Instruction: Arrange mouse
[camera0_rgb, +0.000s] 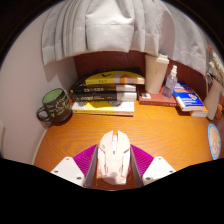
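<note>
A white computer mouse (113, 157) sits between my two fingers, its nose pointing away from me over the orange-brown desk (140, 125). My gripper (113, 160) has its magenta pads (87, 157) pressed against both flanks of the mouse, so it is shut on it. The lower part of the mouse is hidden below the fingers. I cannot tell whether the mouse rests on the desk or is lifted off it.
A stack of books (105, 92) lies at the back of the desk. A dark green mug (54, 103) stands to the left. A white box and small bottles (165, 78) stand at the back right, with a blue item (190, 100) beside them. A curtain hangs behind.
</note>
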